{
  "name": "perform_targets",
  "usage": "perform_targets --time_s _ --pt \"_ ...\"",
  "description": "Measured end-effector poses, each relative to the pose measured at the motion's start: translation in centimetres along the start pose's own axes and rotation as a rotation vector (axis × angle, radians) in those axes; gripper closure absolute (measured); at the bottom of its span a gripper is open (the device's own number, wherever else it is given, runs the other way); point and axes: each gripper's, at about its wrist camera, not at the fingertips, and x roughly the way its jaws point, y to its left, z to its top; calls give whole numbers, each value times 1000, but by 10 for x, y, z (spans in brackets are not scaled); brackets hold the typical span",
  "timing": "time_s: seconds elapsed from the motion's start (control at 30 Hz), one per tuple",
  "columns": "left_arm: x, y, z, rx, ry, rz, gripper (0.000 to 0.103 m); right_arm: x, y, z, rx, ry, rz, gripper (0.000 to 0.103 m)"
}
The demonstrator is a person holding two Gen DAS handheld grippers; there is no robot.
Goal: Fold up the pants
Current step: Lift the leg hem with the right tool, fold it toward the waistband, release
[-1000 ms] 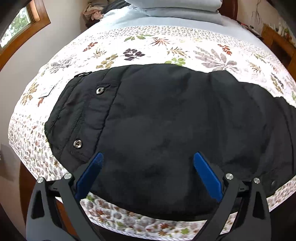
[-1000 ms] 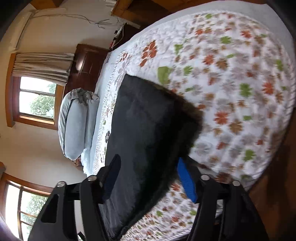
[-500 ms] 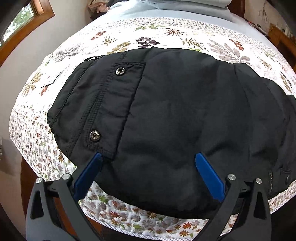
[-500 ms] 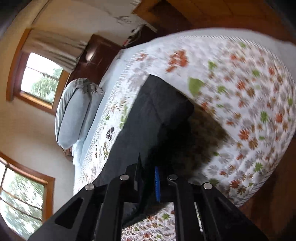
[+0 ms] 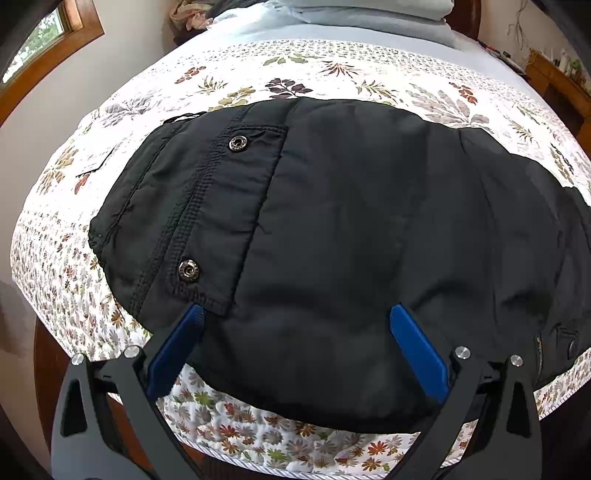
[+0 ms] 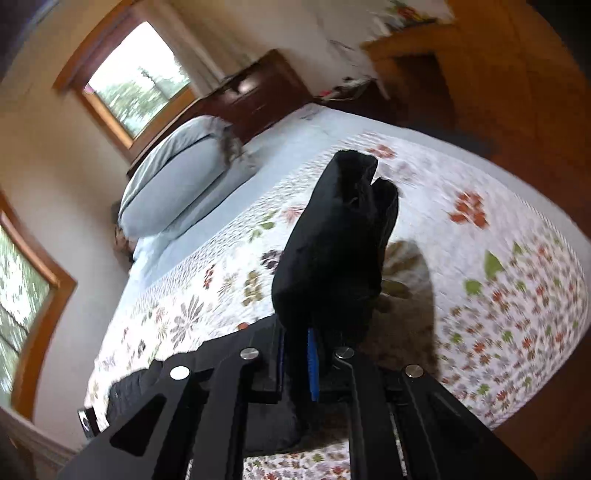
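Closest to me, my right gripper [image 6: 295,354] was clamped tight on the leg end of the pants [image 6: 332,251], and that end stood up off the quilt [image 6: 517,258] in a fat black bundle. It looked like padded, puffy fabric, so my guess was light but bulky, soft, and probably a bit slick on the shell. It flopped over itself instead of keeping any crease, so I figured a fold would want pressing down or it would spring back.

My left gripper [image 5: 295,332] had its jaws wide apart, holding nothing, hovering just over the near edge at the waist end of the pants [image 5: 351,240]. The blue pads [image 5: 417,354] sat either side of that edge without pinching it.

For a good hold I'd have gone for the stitched parts: the waistband seam by the two snaps [image 5: 188,268], or the pocket flap edge. Seams bunch less and slip less than the smooth puffy middle.

Further out, the rest of the pants lay flat across the floral quilt, near its front edge. Past that was the blue sheet [image 5: 351,33] and the pillow [image 6: 177,184] up by the headboard.
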Motion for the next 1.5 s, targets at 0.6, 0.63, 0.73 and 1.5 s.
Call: perform_targets --time_s 0.6,0.63,0.73,1.5 --pt "0 7 -1 -3 -5 -43 2 67 188 -95 -590 233 88 93" --pt "0 7 -1 -3 -5 -45 2 76 191 -105 -588 265 100 93" --pt "0 8 -2 -3 -7 -50 2 102 198 -134 -620 348 108 93" --pt "2 8 -2 -11 -9 -64 2 129 220 -187 -733 458 189 55"
